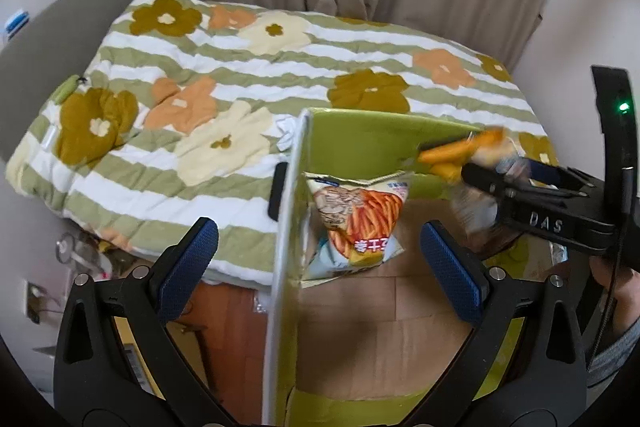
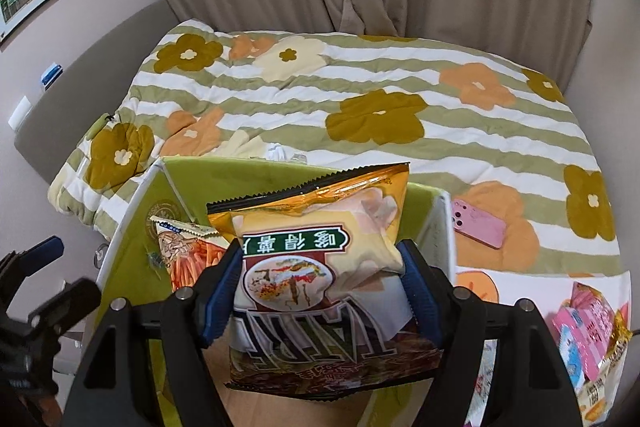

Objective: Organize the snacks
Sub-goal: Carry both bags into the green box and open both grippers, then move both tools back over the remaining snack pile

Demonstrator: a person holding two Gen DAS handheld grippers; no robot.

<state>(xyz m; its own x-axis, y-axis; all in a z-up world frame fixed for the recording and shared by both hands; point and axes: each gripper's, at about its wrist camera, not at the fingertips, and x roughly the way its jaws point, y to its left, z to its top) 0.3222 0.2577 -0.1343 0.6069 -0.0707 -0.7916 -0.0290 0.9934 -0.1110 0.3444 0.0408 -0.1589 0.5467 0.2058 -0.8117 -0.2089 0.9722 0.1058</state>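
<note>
A green cardboard box with a brown floor stands at the bed's near edge, also in the right wrist view. A snack bag with orange sticks leans inside it against the far wall and shows in the right wrist view. My right gripper is shut on a yellow-gold chip bag and holds it over the box; it appears blurred in the left wrist view. My left gripper is open and empty, straddling the box's left wall.
A floral striped quilt covers the bed behind the box. A pink phone lies on it right of the box. More snack bags lie at the far right. A black phone leans by the box's left wall.
</note>
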